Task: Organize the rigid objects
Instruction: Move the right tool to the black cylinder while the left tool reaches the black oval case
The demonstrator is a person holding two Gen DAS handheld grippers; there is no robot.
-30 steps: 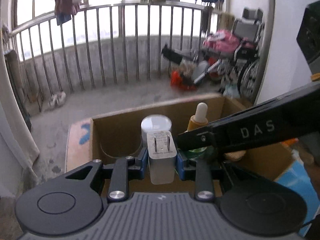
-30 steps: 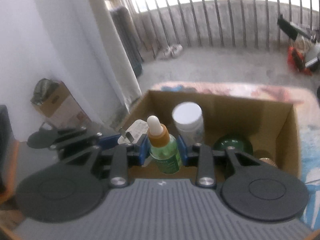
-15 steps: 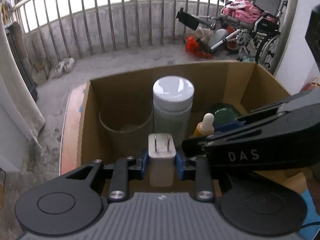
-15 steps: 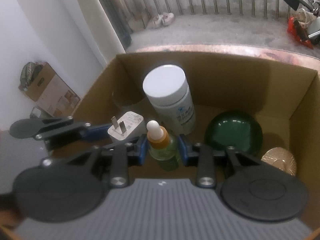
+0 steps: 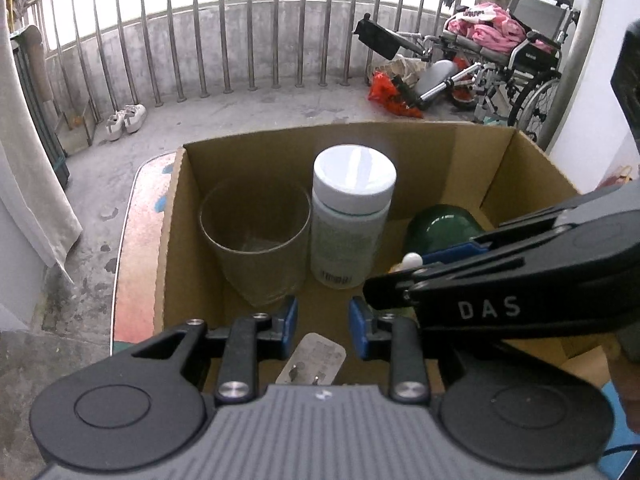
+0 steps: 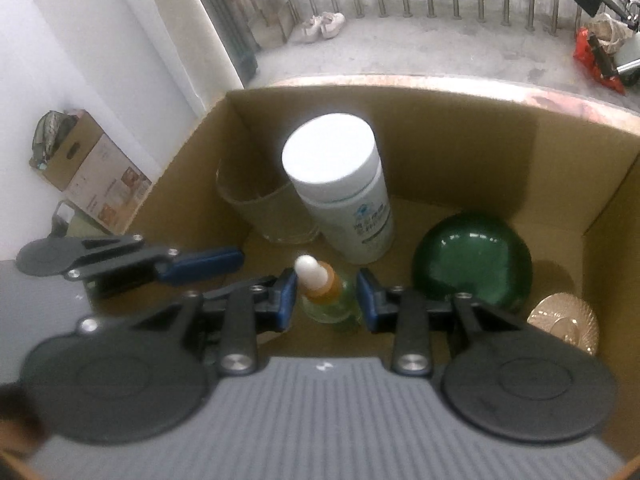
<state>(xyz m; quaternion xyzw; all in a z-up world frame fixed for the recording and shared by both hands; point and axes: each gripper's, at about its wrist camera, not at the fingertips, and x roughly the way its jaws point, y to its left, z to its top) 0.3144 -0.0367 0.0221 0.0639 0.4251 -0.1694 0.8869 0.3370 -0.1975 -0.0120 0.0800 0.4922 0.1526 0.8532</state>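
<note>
The open cardboard box point(image 5: 320, 132) point(image 6: 440, 152) holds a white-capped bottle point(image 5: 352, 220) point(image 6: 340, 196), a clear glass point(image 5: 256, 240) point(image 6: 256, 208), a green dome point(image 5: 440, 224) point(image 6: 472, 260) and a gold disc point(image 6: 568, 320). My left gripper point(image 5: 324, 326) is low over the box's near side, its jaws opening. The white plug charger point(image 5: 312, 364) lies loose below them, prongs toward the camera, and no pad touches it. My right gripper point(image 6: 326, 300) is shut on a green dropper bottle point(image 6: 328, 300) with an orange collar, close beside the left gripper. The right wrist view does not show the charger.
The box stands on a reddish table top point(image 5: 136, 248). Beyond it are a concrete balcony floor, a metal railing point(image 5: 248, 40), a pair of shoes point(image 5: 124, 120) and a wheelchair point(image 5: 520, 52). A small carton point(image 6: 92, 172) stands by the white wall on the left.
Both grippers have come down into the box. The left gripper has let go of the charger, which now lies flat below its jaws. The right gripper still holds the dropper bottle.
</note>
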